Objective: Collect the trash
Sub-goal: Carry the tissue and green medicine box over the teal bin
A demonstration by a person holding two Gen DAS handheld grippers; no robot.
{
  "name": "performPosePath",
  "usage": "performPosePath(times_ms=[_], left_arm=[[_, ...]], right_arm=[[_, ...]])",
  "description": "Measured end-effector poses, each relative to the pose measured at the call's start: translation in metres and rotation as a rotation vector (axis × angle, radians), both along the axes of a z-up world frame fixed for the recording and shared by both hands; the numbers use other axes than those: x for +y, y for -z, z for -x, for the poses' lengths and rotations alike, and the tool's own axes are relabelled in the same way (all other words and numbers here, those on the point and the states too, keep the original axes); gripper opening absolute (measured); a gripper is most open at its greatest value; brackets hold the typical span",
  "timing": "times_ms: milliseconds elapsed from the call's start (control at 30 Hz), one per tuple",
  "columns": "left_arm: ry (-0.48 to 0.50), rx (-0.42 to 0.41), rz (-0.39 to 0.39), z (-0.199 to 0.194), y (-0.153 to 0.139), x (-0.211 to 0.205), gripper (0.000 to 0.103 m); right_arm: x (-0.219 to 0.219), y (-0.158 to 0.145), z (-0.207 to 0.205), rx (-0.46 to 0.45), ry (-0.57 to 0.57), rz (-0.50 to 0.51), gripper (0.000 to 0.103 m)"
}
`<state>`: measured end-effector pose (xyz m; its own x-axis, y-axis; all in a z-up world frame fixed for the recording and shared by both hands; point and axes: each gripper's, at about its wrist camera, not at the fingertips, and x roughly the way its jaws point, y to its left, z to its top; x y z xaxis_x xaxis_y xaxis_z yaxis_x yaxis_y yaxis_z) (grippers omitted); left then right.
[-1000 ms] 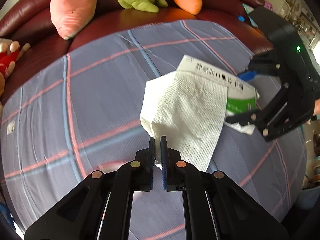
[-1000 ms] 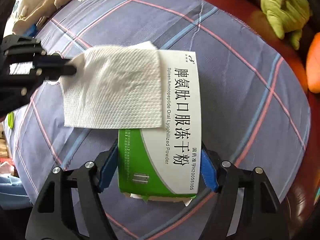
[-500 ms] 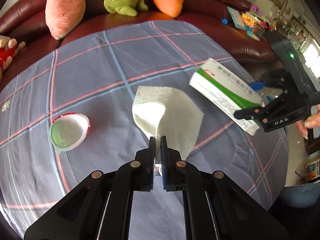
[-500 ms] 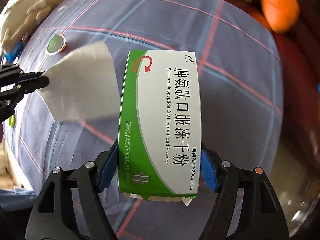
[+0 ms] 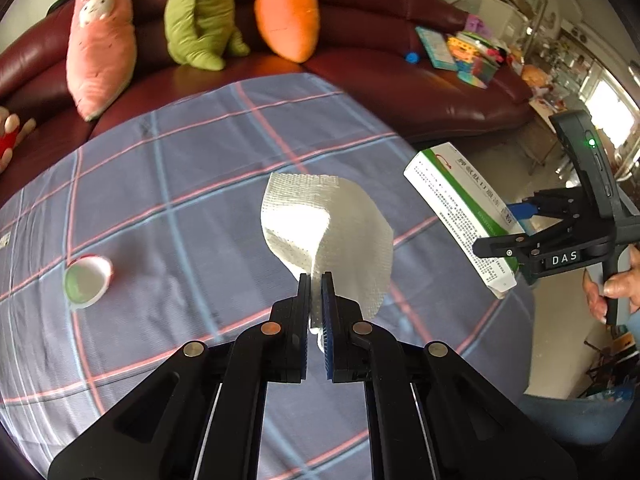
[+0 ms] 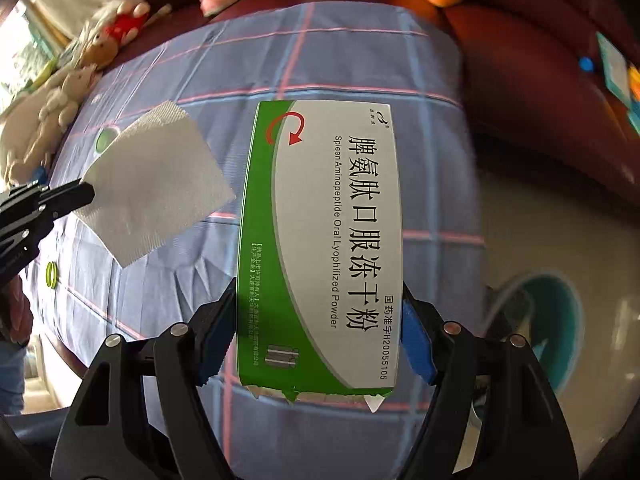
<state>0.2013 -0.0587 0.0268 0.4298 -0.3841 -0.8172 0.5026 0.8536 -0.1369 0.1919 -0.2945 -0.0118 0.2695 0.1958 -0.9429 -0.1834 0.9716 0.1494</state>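
The left gripper (image 5: 316,280) pinches a white embossed paper towel (image 5: 336,232), lifted above the blue plaid tablecloth (image 5: 180,184). To its right, the right gripper (image 6: 320,320) clamps a green-and-white cardboard medicine box (image 6: 328,240) past the table's right edge.

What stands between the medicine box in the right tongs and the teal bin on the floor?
Nothing visible. The medicine box hangs clamped in the right tongs near the table's edge, and the teal bin sits on bare floor beyond, though it is blurred.
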Motion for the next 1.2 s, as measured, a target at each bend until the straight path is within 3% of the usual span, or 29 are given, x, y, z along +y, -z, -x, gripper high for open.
performPosePath(times_ms=[367, 700, 967, 1200], left_arm=[[0.109, -0.006, 0.023, 0.016, -0.01, -0.095, 0.006], [0.251, 0.016, 0.061, 0.03, -0.009, -0.204, 0.006], [0.36, 0.077, 0.03, 0.036, 0.025, -0.297, 0.006], [0.399, 0.116, 0.006, 0.035, 0.056, -0.343, 0.006]], right_arm=[[-0.095, -0.017, 0.05, -0.058, 0.146, -0.054, 0.069], [-0.206, -0.023, 0.096, -0.1, 0.354, -0.091, 0.069], [-0.278, -0.013, 0.129, -0.085, 0.486, -0.091, 0.069], [-0.308, -0.001, 0.138, -0.051, 0.536, -0.075, 0.069]])
